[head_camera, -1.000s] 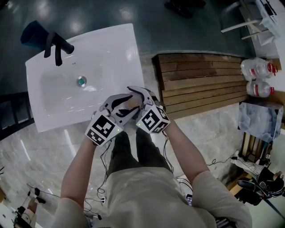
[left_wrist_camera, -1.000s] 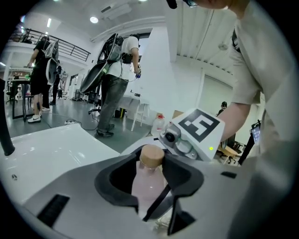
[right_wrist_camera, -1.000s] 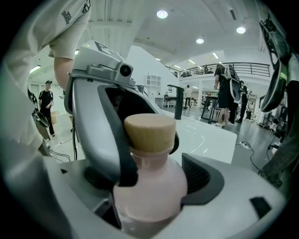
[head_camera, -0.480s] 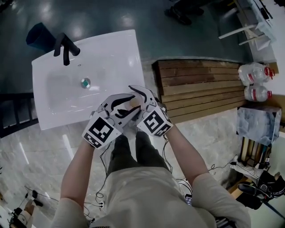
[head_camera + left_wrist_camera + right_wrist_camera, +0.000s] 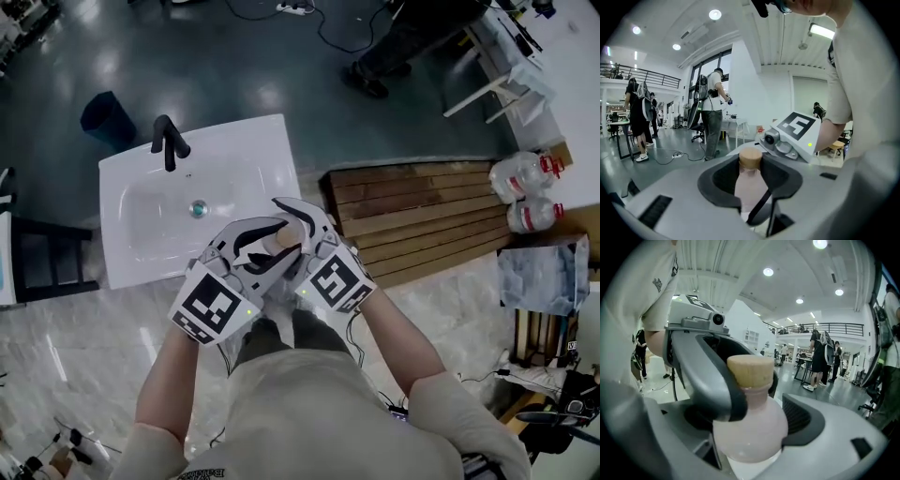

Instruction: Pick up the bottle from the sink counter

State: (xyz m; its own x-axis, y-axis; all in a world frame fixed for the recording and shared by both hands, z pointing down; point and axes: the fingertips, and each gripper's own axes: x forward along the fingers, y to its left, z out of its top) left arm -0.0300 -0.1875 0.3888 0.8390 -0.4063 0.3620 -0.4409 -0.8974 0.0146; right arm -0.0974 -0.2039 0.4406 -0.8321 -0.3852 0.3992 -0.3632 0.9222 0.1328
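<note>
A pale pink bottle [image 5: 284, 234] with a cork stopper is held in the air between both grippers, just off the sink counter's [image 5: 141, 253] near right corner. My left gripper [image 5: 255, 246] is shut around the bottle's neck [image 5: 750, 180], with the cork [image 5: 750, 157] showing above its dark pads. My right gripper [image 5: 302, 223] is shut on the round body [image 5: 750, 427] from the other side. In the right gripper view one finger of the left gripper [image 5: 708, 376] curves round the neck. The marker cube of the right gripper [image 5: 797, 129] shows behind the bottle in the left gripper view.
The white sink has a black faucet [image 5: 169, 141] and a drain [image 5: 198, 208]. A wooden pallet [image 5: 422, 216] lies to the right, with two water jugs [image 5: 520, 192] beyond it. A blue bin [image 5: 108, 117] stands behind the sink and a dark rack [image 5: 37, 262] to its left.
Both grippers have stayed together on the bottle. The sink has slid up and to the right in the head view and looks smaller, so the grippers now hang off its near corner.
</note>
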